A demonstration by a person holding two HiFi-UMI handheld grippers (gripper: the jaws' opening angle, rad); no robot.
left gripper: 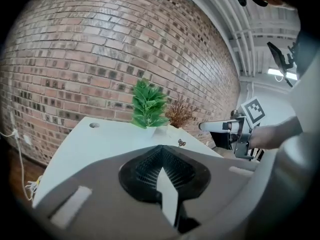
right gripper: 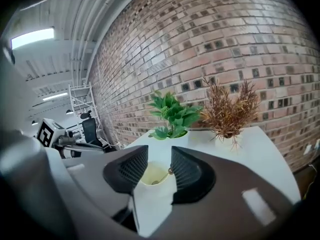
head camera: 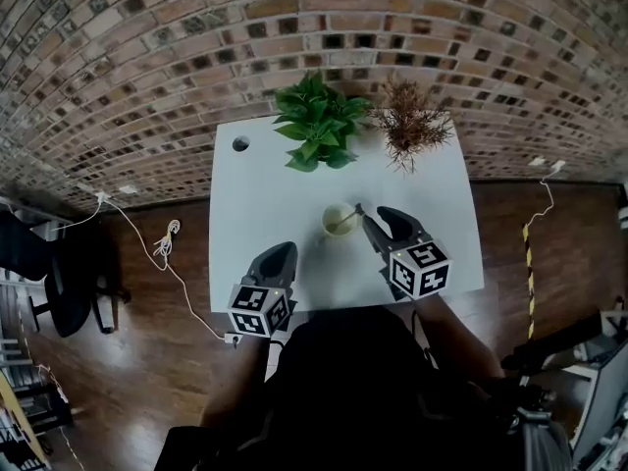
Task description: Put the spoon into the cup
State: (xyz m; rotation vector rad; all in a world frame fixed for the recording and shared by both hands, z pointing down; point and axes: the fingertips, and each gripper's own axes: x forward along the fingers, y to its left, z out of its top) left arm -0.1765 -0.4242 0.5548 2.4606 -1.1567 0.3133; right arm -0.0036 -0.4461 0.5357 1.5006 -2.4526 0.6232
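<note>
A pale yellow cup (head camera: 337,220) stands near the middle of the white table (head camera: 265,194). The spoon (head camera: 345,226) rests inside it, its handle leaning over the rim towards my right gripper (head camera: 373,216). That gripper hovers just right of the cup and is open with nothing in it. In the right gripper view the cup (right gripper: 151,175) and the spoon's handle tip (right gripper: 170,171) show between the parted jaws of the right gripper (right gripper: 159,156). My left gripper (head camera: 285,250) sits near the table's front edge, left of the cup. Seen in its own view, the left gripper (left gripper: 161,148) is shut and holds nothing.
A green potted plant (head camera: 316,121) and a dried brown plant (head camera: 410,124) stand at the back of the table against the brick wall. A round cable hole (head camera: 240,143) is at the back left corner. Cables (head camera: 167,243) lie on the wooden floor to the left.
</note>
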